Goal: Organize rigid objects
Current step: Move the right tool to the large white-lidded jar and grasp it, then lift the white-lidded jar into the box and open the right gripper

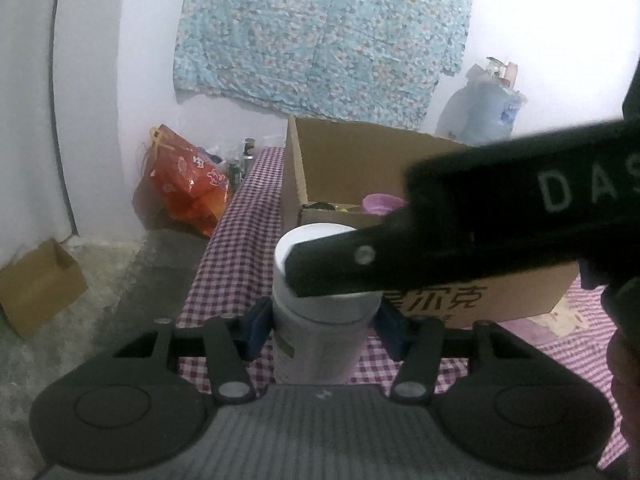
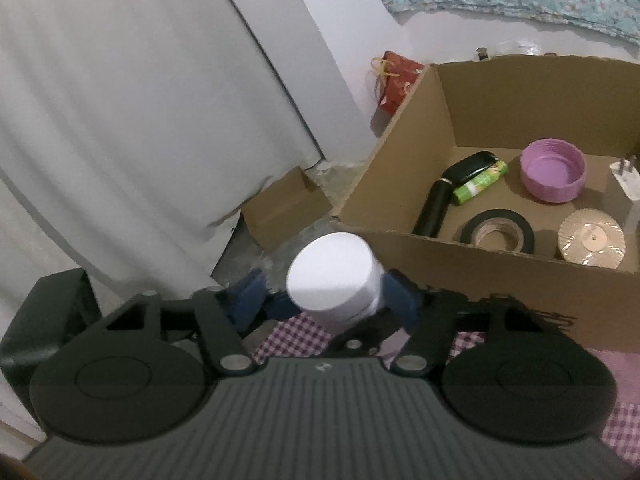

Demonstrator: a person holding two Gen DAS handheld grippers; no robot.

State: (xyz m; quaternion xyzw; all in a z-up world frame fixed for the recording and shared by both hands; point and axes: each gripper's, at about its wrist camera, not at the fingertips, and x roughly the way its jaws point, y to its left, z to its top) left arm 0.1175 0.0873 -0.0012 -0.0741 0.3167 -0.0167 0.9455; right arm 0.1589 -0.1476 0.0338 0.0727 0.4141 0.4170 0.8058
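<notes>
A white bottle [image 1: 320, 320] with a white cap is seen upright on the checked cloth, just in front of an open cardboard box [image 2: 472, 256]. A purple lid [image 2: 553, 176], black tape roll [image 2: 496, 230] and black cylinder [image 2: 434, 210] are held inside the box.

A bottle [image 1: 320, 320] stands upright on the tablecloth [image 1: 236, 248], just before the near wall of the cardboard box [image 1: 340, 160]. The left gripper [image 1: 320, 328] has a pad at each side of the bottle's body; the right gripper [image 2: 320, 300] reaches in from the right with its pads at either side of the cap [image 2: 332, 276]. Inside the box lie a cylinder [image 2: 434, 210] at the left, a small tube [image 2: 480, 184] beside it, a tape roll [image 2: 496, 234] near the front wall, a bowl [image 2: 554, 174] behind that, and a spool [image 2: 592, 238] to the right. Left of the table, on the floor, sits a small open box [image 1: 38, 286]; a bag [image 1: 188, 184] rests against the wall behind it.
</notes>
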